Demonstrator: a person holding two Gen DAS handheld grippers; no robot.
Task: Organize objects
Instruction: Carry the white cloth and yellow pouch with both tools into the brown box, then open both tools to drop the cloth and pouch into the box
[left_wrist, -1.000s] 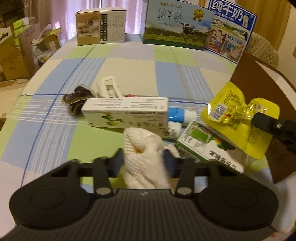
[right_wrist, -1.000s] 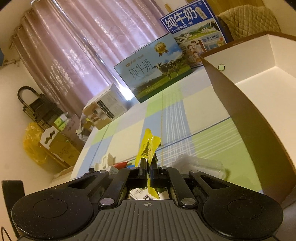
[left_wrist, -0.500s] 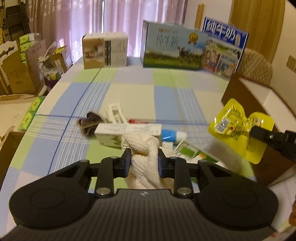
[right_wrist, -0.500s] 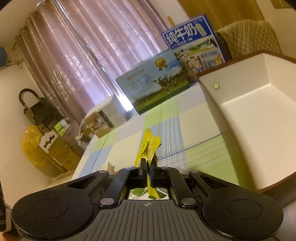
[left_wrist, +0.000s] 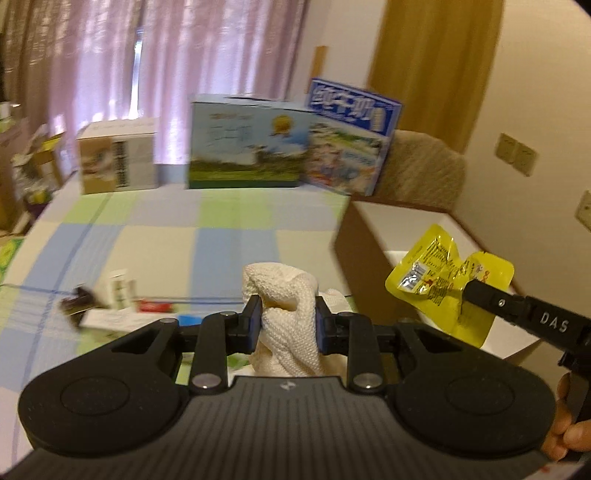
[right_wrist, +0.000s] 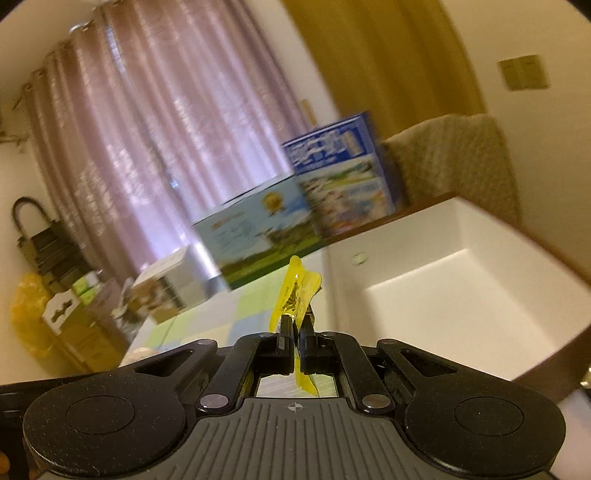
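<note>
Pink curtains (left_wrist: 155, 66) at rear; checked tablecloth (left_wrist: 155, 236) in blue, green, cream.

- Left gripper (left_wrist: 287, 321): jaws part-closed, clamped on white knitted cloth (left_wrist: 286, 306) w/ cloth bulging above and below pads. Held above table, near side.
- Right gripper (right_wrist: 295, 338): jaws nearly together, pinching yellow pouch (right_wrist: 297, 291) by its edge (pouch seen edge-on in right wrist view; flat face w/ barcode seen from left wrist view (left_wrist: 448, 284)). Pouch hangs in air over near corner of storage box (left_wrist: 402, 236).
- Storage box: brown outside, white inside, on right of table; interior bare where visible (right_wrist: 454, 291).
- Milk cartons, 2 pcs: green/blue one (left_wrist: 247, 147) and blue one (left_wrist: 351, 140), upright at far edge, side by side.
- Small beige carton (left_wrist: 118, 158) left of those.
- Misc. small items on cloth, left near side: white clip (left_wrist: 120, 291), dark item (left_wrist: 75, 306), long white box (left_wrist: 110, 319); blurred, details unclear.
- Person's hand (left_wrist: 565, 432) on right gripper handle, lower right.
</note>
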